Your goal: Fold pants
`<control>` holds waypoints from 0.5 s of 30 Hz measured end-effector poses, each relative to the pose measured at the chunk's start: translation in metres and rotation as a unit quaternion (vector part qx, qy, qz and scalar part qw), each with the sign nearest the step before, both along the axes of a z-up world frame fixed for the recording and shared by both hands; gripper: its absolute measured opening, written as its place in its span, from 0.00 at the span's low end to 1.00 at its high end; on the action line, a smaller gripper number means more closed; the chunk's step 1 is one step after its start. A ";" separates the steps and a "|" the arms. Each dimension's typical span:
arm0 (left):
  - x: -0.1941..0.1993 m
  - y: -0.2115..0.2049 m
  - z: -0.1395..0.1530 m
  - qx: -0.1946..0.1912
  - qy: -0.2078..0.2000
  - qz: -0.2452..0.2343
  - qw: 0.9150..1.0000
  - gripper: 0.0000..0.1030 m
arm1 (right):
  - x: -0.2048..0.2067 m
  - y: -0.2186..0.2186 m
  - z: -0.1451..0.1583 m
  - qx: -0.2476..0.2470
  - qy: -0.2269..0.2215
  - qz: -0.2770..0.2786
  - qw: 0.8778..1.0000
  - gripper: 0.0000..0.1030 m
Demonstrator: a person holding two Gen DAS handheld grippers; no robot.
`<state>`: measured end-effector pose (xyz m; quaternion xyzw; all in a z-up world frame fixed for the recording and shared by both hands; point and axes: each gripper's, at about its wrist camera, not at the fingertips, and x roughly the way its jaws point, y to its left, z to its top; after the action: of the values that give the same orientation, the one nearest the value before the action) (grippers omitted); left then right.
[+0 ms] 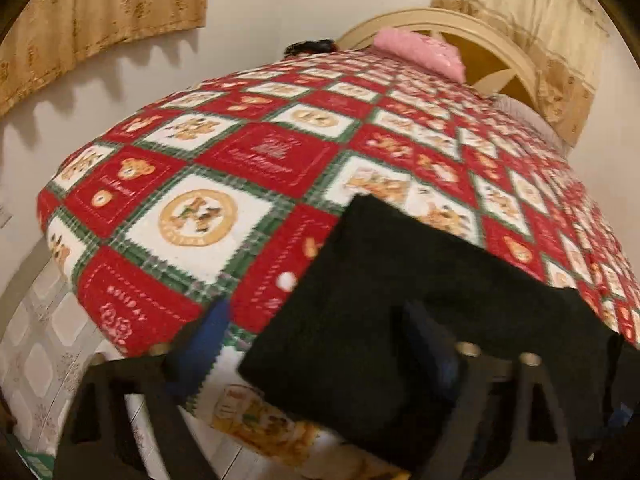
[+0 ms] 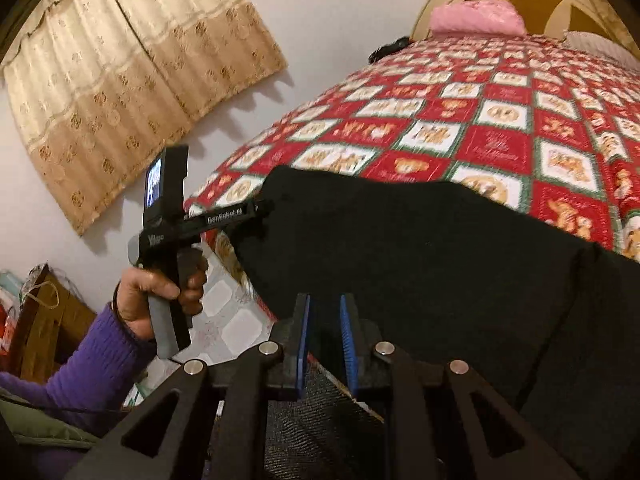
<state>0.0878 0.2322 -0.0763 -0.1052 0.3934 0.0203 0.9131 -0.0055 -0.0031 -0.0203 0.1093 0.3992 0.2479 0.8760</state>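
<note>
A: Pants (image 2: 420,264), one item, black, lying at the near edge of the bed (image 1: 256,168) on the red-and-white bear-print quilt, already doubled into a broad flat panel. Condition?

B: Soft, limp, matte weave; looks light to medium in weight and not slippery. Likely to sag and drape wherever unsupported, so best taken at a corner or along the doubled edge, through all layers.

A: Right hand-held gripper (image 2: 325,340)?

B: Nearest to its camera, blue pads a narrow gap apart over the near edge of the cloth. No fabric visibly pinched between them; I list it as slightly open and empty.

A: Left hand-held gripper (image 1: 320,332)?

B: At the left corner of the panel, jaws part-way apart. One finger over the quilt, the other dark against the cloth. The view is blurred; whether the pads press the fabric I cannot tell.

A: Beyond?

B: Hand (image 2: 160,284) in a purple sleeve on the grip; farther off a pink pillow (image 2: 478,18), cream headboard (image 1: 436,24), gold curtain (image 2: 120,92).
</note>
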 end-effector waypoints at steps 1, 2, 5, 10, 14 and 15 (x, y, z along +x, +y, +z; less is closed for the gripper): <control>-0.002 -0.005 0.001 -0.010 -0.004 -0.015 1.000 0.54 | 0.000 -0.002 0.002 0.002 -0.003 -0.007 1.000 0.16; -0.004 -0.009 0.002 -0.005 -0.008 -0.023 1.000 0.47 | -0.002 -0.005 0.004 0.005 -0.007 -0.016 1.000 0.16; -0.007 -0.016 0.007 0.010 -0.018 -0.039 0.999 0.29 | -0.006 -0.019 0.008 0.016 -0.012 -0.051 0.999 0.16; -0.004 -0.015 0.027 -0.012 -0.032 -0.037 0.999 0.20 | -0.024 -0.085 0.024 0.011 -0.039 -0.174 0.984 0.16; -0.017 -0.043 0.071 -0.025 -0.085 -0.076 0.993 0.20 | -0.046 -0.157 0.038 -0.021 -0.053 -0.275 0.960 0.16; -0.020 -0.053 0.082 -0.028 -0.096 -0.090 0.991 0.20 | -0.052 -0.173 0.040 -0.030 -0.052 -0.293 0.954 0.16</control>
<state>0.0674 0.1789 0.0055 -0.0962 0.3120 -0.0830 0.9416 -0.0578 -0.1757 0.0199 0.1822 0.3110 -0.0262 0.9324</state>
